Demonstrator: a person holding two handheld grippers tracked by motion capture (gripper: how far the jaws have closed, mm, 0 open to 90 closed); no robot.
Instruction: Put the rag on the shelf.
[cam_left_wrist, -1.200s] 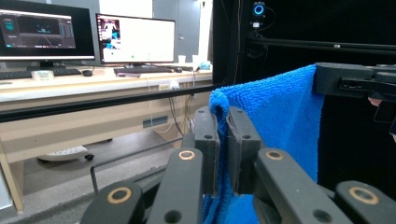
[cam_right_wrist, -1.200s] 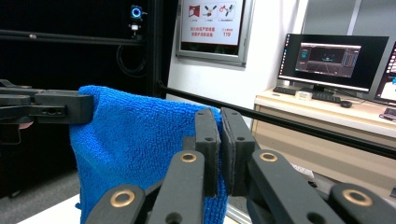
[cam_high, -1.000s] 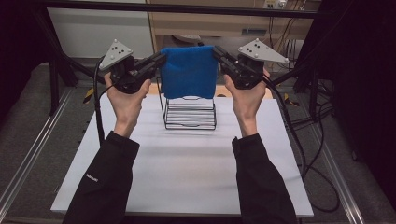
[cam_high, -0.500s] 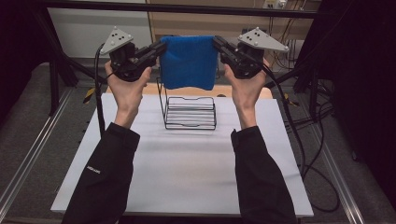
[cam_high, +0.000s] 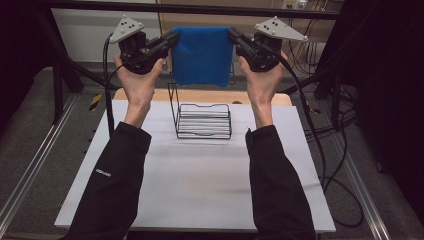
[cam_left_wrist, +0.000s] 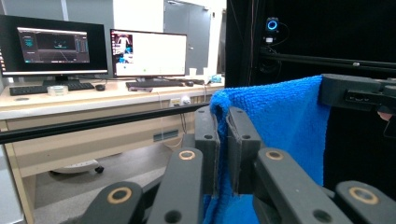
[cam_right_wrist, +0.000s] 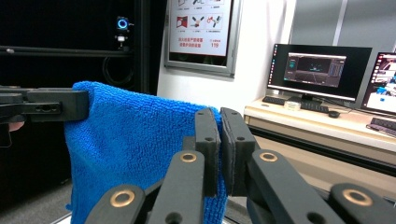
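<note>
A blue towel (cam_high: 202, 55) hangs spread between my two grippers, high above the table. My left gripper (cam_high: 175, 39) is shut on its upper left corner, and my right gripper (cam_high: 232, 33) is shut on its upper right corner. In the left gripper view the blue towel (cam_left_wrist: 280, 126) is pinched between the black jaws of my left gripper (cam_left_wrist: 222, 122), with the other gripper's jaw on the far corner. The right gripper view shows my right gripper (cam_right_wrist: 219, 123) clamped on the towel (cam_right_wrist: 135, 144) the same way. A black wire rack (cam_high: 202, 119) stands on the table below the towel.
The rack stands on a white mat (cam_high: 200, 180) laid over a wooden tabletop (cam_high: 150, 95). A black frame bar (cam_high: 200, 9) crosses behind the towel. Cables (cam_high: 320, 150) trail down on the right. A desk with monitors (cam_left_wrist: 102, 51) stands beyond the table.
Both grippers have risen and moved away from me with the towel stretched between them. The towel's lower edge now hangs higher above the rack.
</note>
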